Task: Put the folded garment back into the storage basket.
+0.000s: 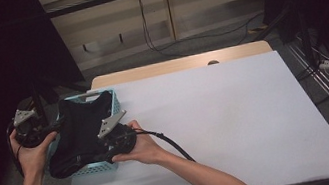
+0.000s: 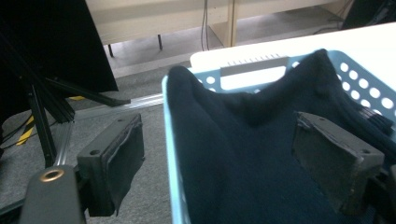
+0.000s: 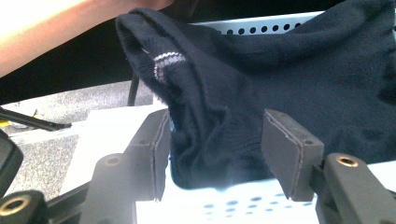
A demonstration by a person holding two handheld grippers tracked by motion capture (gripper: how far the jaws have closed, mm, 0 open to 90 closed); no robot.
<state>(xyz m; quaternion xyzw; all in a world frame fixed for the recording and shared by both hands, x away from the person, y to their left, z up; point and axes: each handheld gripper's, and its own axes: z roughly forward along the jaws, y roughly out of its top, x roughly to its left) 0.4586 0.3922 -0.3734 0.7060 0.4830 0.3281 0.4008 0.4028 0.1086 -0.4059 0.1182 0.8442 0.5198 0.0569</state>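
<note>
**Dark garment draped over a basket at the table's left edge**

From the high view, a light blue basket [image 1: 112, 102] sits at the left edge of the white table [image 1: 238, 120], with its left side out past the table's edge. A dark garment [image 1: 80, 132] fills it and spills over its near rim. The left gripper [image 1: 52, 127] is at the basket's left side, off the table, with floor below it. The right gripper [image 1: 109, 137] lies at the basket's near right corner, against the cloth. The table to the right of the basket is bare and wide open.

In the left gripper view, the left gripper [image 2: 219, 158] has its jaws wide apart, straddling the basket [image 2: 170, 154] wall: one jaw hangs outside over grey floor, the other rests inside against the garment [image 2: 233, 154]. Nothing is pinched between them.

In the right gripper view, the right gripper [image 3: 215, 149] also has its jaws apart. A hanging fold of the garment [image 3: 210, 126], its cuff marked with pale stripes, sits between them over the basket [image 3: 243, 198] rim. The left jaw touches the cloth; a gap shows beside the right one.
</note>
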